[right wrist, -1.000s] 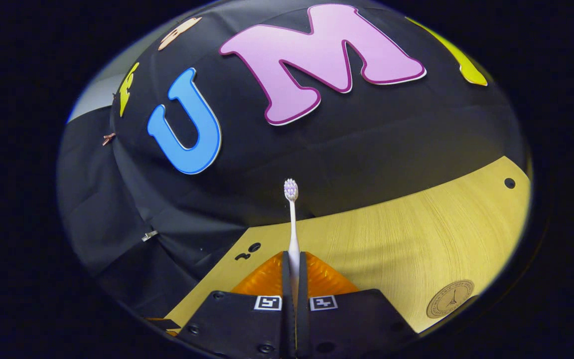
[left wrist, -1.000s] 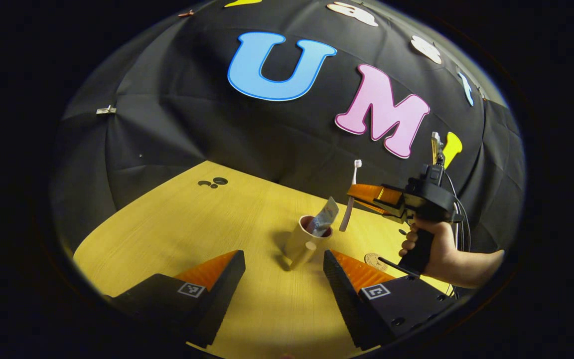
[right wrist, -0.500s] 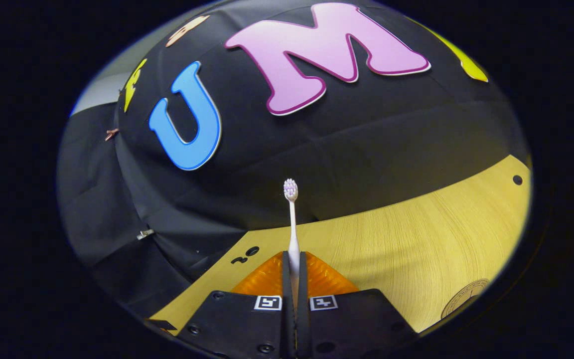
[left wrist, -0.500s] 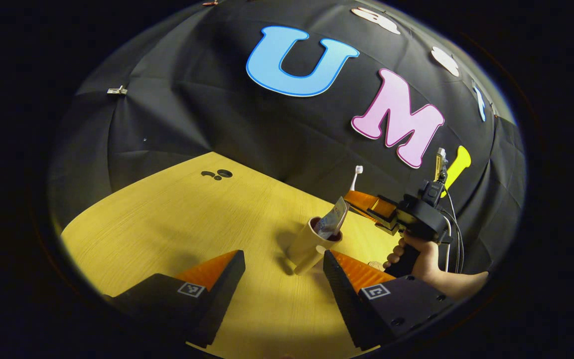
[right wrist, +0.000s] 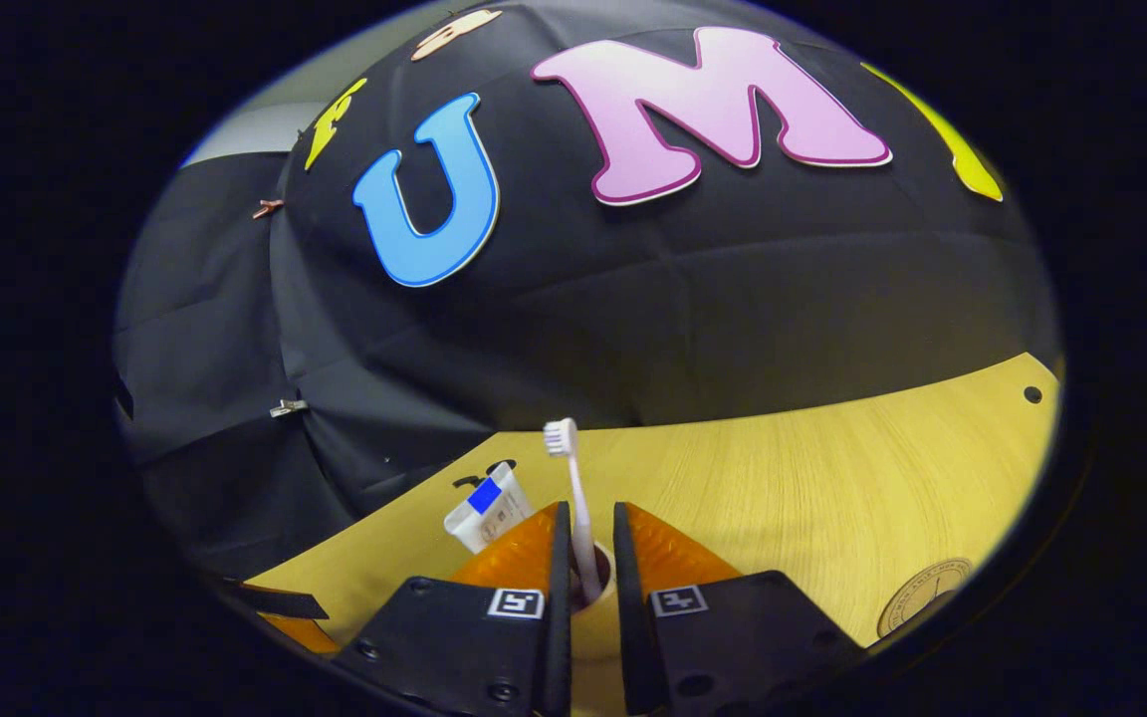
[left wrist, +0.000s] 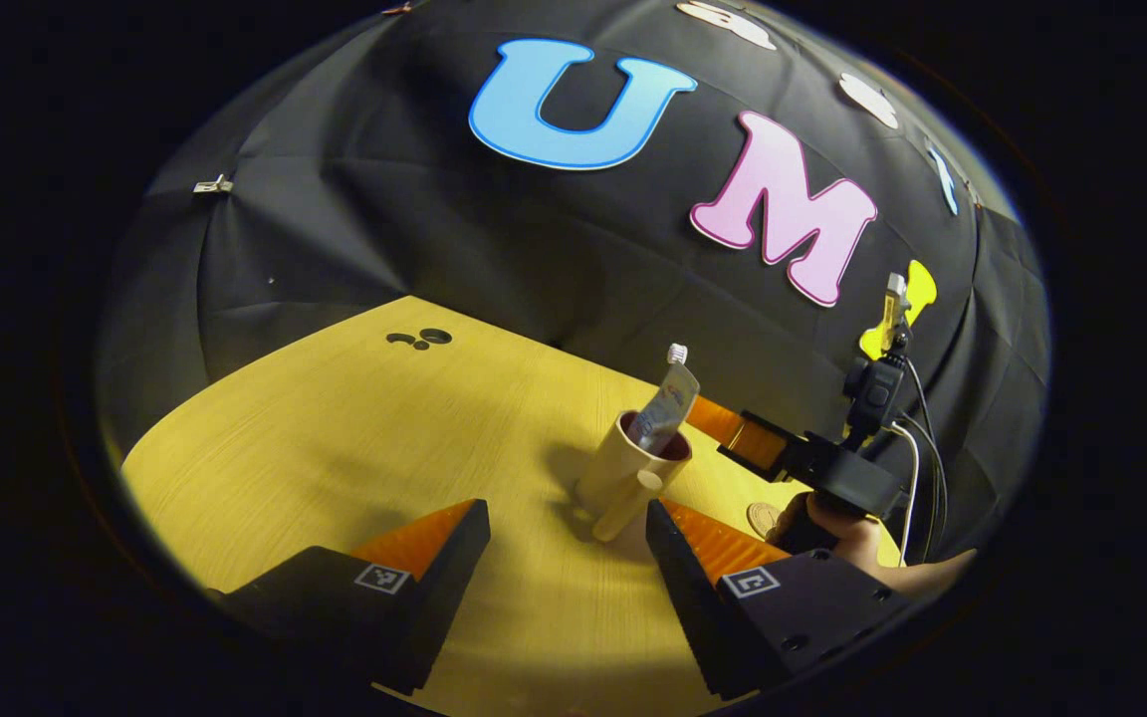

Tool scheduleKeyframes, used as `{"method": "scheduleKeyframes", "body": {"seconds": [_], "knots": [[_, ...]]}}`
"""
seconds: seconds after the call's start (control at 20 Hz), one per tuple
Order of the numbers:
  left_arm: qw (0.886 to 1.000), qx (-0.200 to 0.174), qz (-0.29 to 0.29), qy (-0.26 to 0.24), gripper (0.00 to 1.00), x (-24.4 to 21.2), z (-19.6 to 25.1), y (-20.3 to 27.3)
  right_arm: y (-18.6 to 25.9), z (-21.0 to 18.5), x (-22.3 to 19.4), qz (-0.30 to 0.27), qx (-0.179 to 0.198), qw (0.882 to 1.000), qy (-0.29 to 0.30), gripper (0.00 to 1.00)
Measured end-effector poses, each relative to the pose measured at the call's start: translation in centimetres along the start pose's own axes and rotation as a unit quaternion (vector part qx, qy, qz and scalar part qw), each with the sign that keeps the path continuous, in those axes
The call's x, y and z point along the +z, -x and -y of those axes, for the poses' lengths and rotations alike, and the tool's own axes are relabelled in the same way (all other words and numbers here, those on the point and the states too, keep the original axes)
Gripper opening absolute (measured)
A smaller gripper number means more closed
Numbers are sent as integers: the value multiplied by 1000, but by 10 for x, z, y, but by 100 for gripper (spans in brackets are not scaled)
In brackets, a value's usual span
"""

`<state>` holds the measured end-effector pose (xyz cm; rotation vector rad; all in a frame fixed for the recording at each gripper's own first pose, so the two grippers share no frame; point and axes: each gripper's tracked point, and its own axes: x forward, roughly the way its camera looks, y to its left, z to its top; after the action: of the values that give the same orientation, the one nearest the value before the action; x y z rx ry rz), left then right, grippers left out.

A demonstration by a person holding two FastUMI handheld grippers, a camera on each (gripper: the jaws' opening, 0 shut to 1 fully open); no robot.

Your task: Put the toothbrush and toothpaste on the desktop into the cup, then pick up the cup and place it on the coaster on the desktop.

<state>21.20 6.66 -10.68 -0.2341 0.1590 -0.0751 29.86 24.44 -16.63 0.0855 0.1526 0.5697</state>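
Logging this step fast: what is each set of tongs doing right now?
Left tongs: open, holding nothing, near the cup.
Right tongs: open; the toothbrush stands between the fingers, in the cup beside the toothpaste.

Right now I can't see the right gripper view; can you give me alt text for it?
The right gripper has its fingers slightly apart around a toothbrush standing in the cup, bristles up. The toothpaste leans just to the left. The coaster lies on the wooden desktop at lower right.

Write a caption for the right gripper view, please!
Right gripper open around a toothbrush standing in the cup, beside the toothpaste.
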Motion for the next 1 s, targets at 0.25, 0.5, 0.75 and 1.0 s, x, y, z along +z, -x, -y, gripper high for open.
{"method": "scheduleKeyframes", "body": {"seconds": [0.25, 0.5, 0.75, 1.0], "knots": [[1000, -7, -12, -10, 98, -4, 13, -9, 21, 31, 14, -2, -33, 998, -54, 97], [999, -11, -34, -27, 98, 0, 26, -19, 53, 83, 25, -9, -91, 995, -47, 98], [996, -3, -71, -55, 98, -2, 34, -29, 88, 126, 29, -30, -131, 989, -68, 98], [985, 16, -138, -104, 98, -8, 32, -45, 132, 168, 39, -36, -169, 983, -55, 98]]}}
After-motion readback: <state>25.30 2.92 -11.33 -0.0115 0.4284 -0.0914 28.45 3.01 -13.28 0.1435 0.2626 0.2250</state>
